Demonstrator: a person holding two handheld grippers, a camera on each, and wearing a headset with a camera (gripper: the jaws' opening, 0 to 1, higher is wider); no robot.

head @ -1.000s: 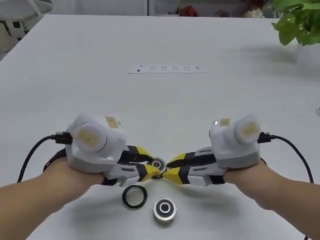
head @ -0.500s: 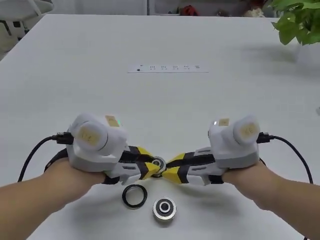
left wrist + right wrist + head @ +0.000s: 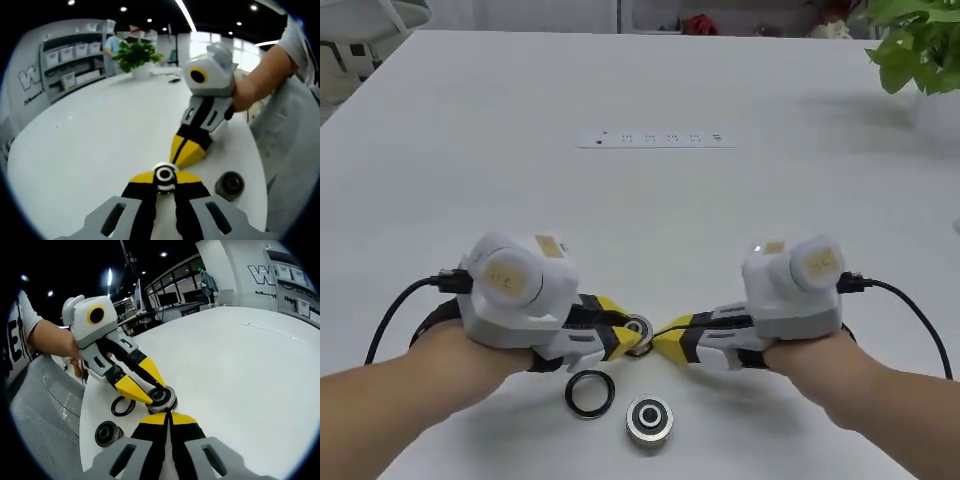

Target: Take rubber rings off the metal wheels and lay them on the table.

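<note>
Where both tips meet, wheel (image 3: 638, 328) clamped in left tongs (image 3: 624, 337) | right tongs (image 3: 661, 336) pressed closed, tips touching wheel | loose ring (image 3: 590, 392) and second wheel (image 3: 649, 419) side by side on table (image 3: 650, 220), nearby

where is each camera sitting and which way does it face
Head view: on the headset, facing down at the table; both forearms show, holding the left gripper and right gripper.
Left gripper view: rides that gripper, looks along jaws shut on the held wheel toward the right gripper; a forearm shows.
Right gripper view: rides that gripper, faces the left gripper; a hand shows.
Shared: both gripper views see the held wheel and loose wheel.
</note>
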